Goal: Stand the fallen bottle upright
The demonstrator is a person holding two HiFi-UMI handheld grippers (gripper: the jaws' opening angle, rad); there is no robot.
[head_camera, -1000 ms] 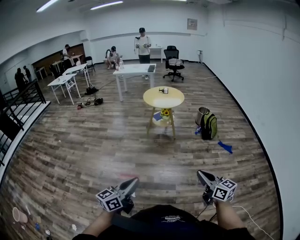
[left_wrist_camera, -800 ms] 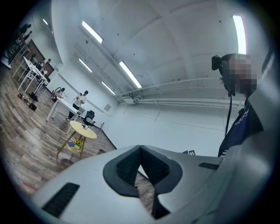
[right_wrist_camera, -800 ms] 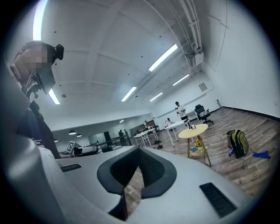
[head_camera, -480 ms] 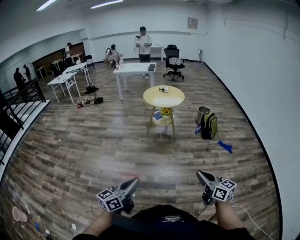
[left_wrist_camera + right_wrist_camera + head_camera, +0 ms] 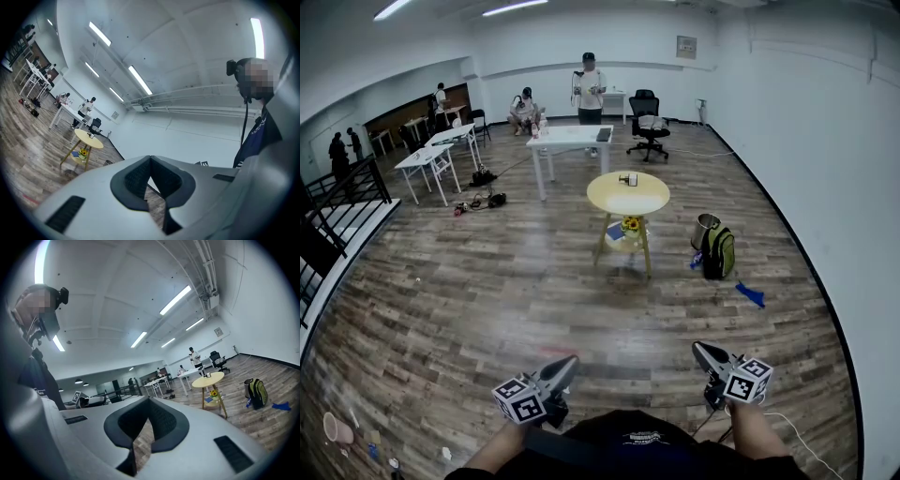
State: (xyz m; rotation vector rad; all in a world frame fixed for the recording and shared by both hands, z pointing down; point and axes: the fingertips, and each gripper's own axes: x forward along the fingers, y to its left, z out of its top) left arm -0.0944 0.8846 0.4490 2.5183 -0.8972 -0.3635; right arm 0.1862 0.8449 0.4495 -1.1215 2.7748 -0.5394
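Observation:
Across the wooden floor stands a round yellow table (image 5: 628,197) with a small object (image 5: 627,178) on top, too small to tell what it is. No bottle can be made out. My left gripper (image 5: 571,359) and right gripper (image 5: 697,347) hang low in the head view, close to my body and far from the table. Both point toward the room. In the left gripper view the left gripper (image 5: 150,158) has its jaws closed tip to tip with nothing between them. The right gripper (image 5: 149,400) looks the same in its own view, with the table (image 5: 208,376) far off.
A green backpack (image 5: 718,251) and a metal bin (image 5: 704,230) sit right of the table, with a blue cloth (image 5: 750,293) on the floor. Sunflowers (image 5: 630,225) rest on the table's lower shelf. White tables (image 5: 567,141), an office chair (image 5: 648,125) and several people are at the back. A railing (image 5: 337,202) runs along the left.

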